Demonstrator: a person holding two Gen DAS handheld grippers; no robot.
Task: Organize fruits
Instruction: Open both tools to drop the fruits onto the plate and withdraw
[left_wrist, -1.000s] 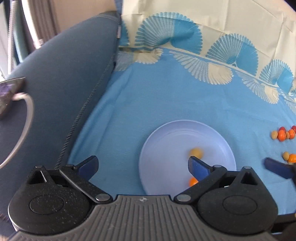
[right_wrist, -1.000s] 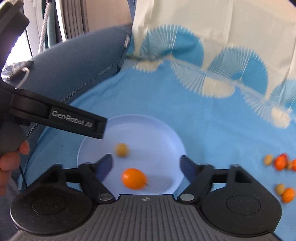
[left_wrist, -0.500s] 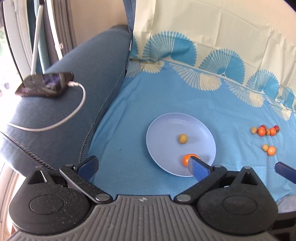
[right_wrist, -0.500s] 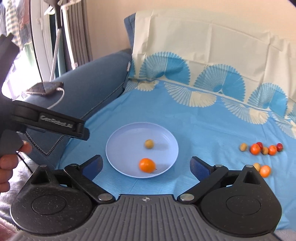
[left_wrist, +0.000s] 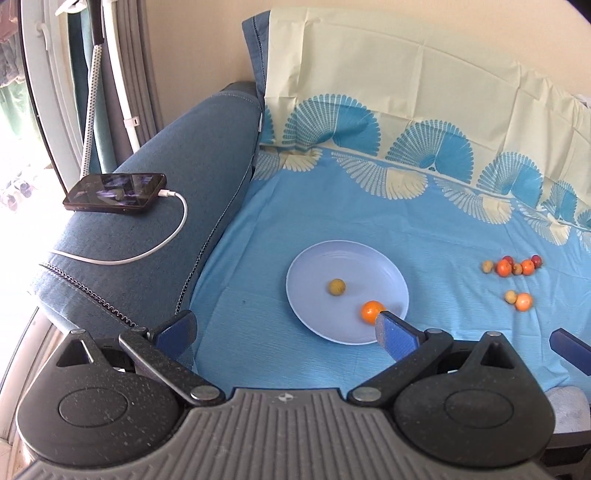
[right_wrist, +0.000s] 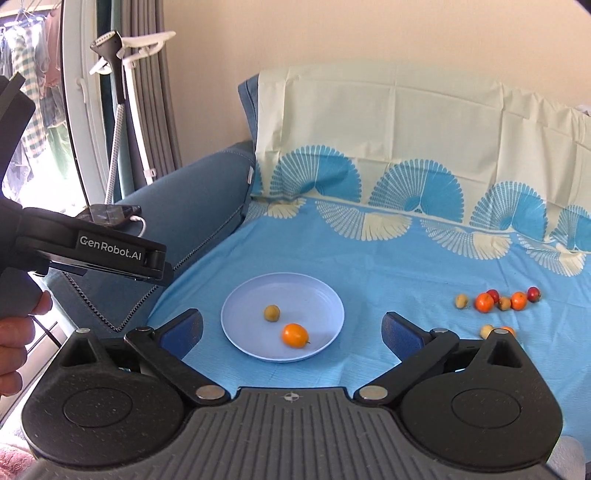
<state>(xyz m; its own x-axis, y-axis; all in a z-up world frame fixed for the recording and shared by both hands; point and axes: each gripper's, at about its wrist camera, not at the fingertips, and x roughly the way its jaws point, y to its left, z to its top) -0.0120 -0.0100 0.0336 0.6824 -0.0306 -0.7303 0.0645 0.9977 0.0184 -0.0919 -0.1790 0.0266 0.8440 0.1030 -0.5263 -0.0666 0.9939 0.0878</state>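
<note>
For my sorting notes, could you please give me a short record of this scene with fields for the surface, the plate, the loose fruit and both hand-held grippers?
surface: blue patterned sheet over a sofa
plate: pale blue plate, holding an orange fruit and a yellow-green fruit
loose fruit: small cluster on the sheet to the plate's right, orange, red and yellowish
armrest: phone on a white cable
left hand-held gripper: open, empty
right hand-held gripper: open, empty, jaws just opened wider

The right gripper's black housing (right_wrist: 495, 354) hides most of one small orange fruit (right_wrist: 509, 329). The small loose fruits' (left_wrist: 511, 266) kinds are too small to tell.
</note>
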